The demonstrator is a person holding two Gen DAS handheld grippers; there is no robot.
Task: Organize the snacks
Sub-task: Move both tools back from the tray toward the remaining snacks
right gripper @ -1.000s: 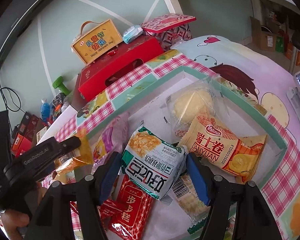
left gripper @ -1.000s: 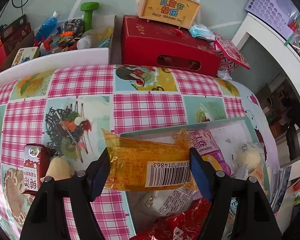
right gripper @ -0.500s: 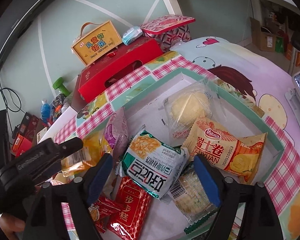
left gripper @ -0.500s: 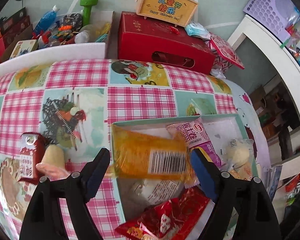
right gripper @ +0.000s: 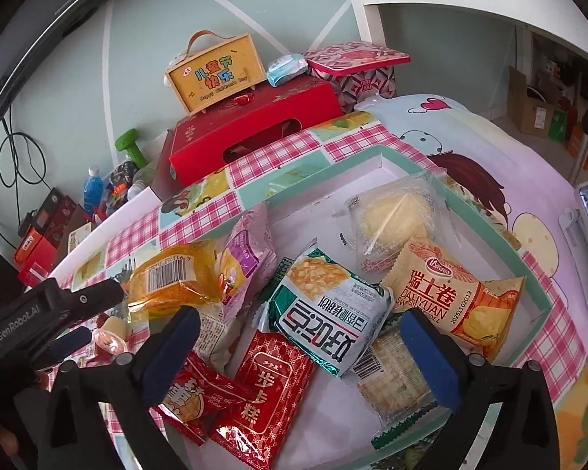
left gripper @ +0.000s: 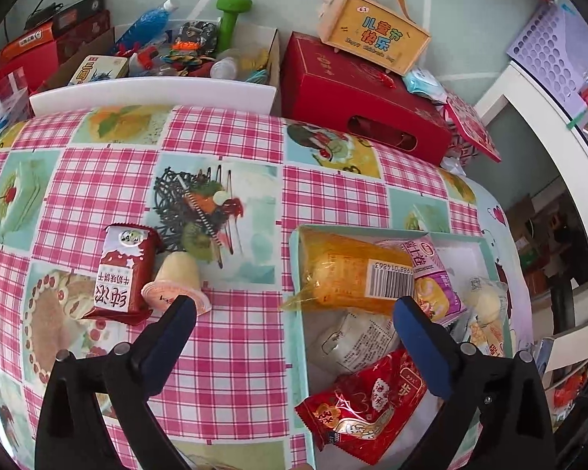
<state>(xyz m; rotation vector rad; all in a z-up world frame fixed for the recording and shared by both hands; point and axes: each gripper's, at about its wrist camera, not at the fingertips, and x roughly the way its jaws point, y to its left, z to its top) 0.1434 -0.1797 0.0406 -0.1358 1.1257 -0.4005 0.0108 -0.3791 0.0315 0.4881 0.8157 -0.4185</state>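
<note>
The orange packet [left gripper: 349,274] lies in the tray [left gripper: 294,258] with its twelve o'clock-side tail over the rim, so a nudge could tip it out. The tray is crowded with packets. Both the left gripper [left gripper: 294,342] and the right gripper [right gripper: 300,352] have just been opening, empty. The red packet [left gripper: 123,270] and jelly cup [left gripper: 176,282] wait outside, at nine o'clock.

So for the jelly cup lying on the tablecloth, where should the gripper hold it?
Probably across the tapered body of the jelly cup, coming from above: it lies on its side with its wide sealed rim toward the left gripper, and the red milk biscuit packet crowds its left.
</note>
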